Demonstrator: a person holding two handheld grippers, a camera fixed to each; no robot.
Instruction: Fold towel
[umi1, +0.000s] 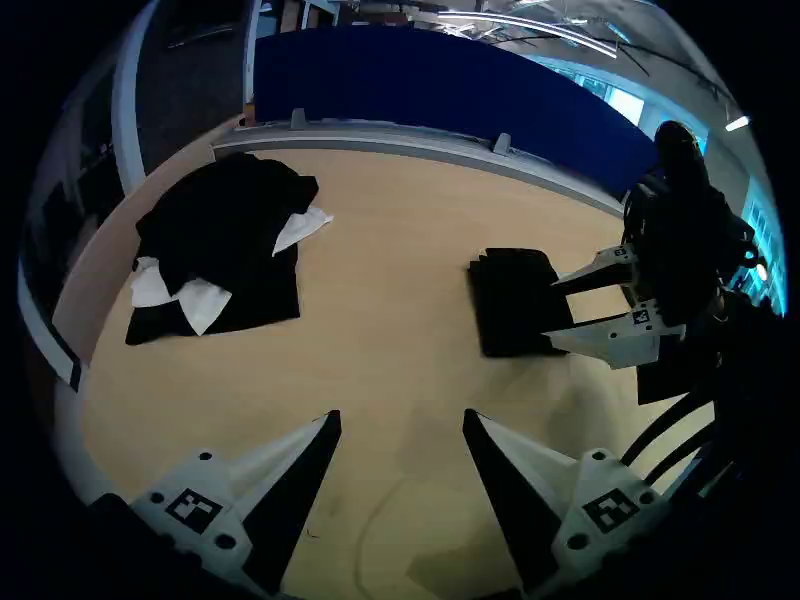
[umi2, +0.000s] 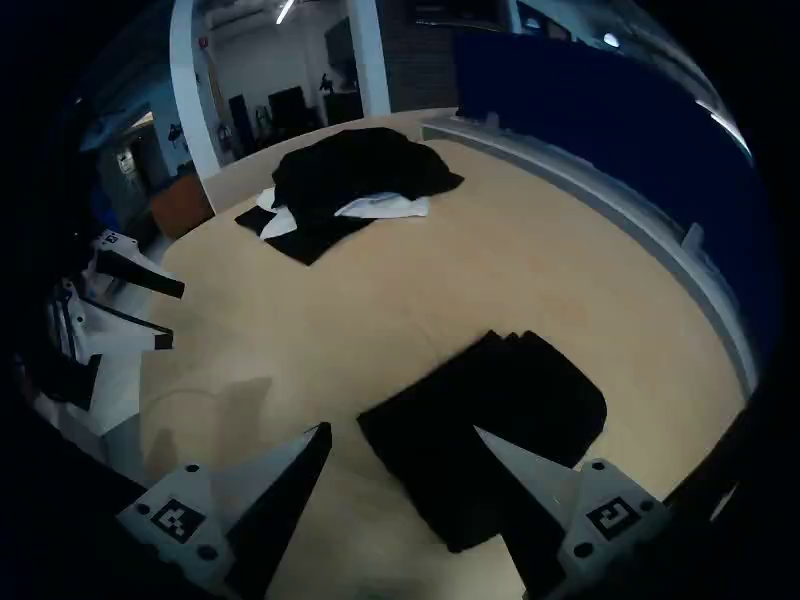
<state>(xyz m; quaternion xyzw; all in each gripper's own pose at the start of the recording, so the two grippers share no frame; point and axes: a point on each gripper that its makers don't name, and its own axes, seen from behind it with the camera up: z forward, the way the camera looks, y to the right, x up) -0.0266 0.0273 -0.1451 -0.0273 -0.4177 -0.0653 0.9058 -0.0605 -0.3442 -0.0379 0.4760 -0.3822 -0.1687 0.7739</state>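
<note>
While the folded black towel (umi1: 512, 300) lies flat as a compact, layered rectangle toward the right side of the worktop (umi1: 400, 260), the right gripper (umi1: 552, 312) sits at its near-right edge with jaws spread wide. In the right gripper view the same towel (umi2: 490, 440) lies beneath and between that gripper's (umi2: 400, 428) two fingers, and neither finger presses on cloth. The left gripper (umi1: 401, 413) hovers over bare wood near the front edge, jaws equally wide and holding nothing; it also appears at the left of the right gripper view (umi2: 178, 318). This towel looks finished, so the step in hand is probably the release or a last tidying of its edge. Well apart, toward the far left corner by the blue partition (umi1: 450, 90), a loose pile of black and white cloths (umi1: 220, 245) lies heaped (its layers overlap too much to count). The next move likely calls for lifting clear of the folded towel without dragging it, then picking a single cloth from the pile by an exposed corner.
</note>
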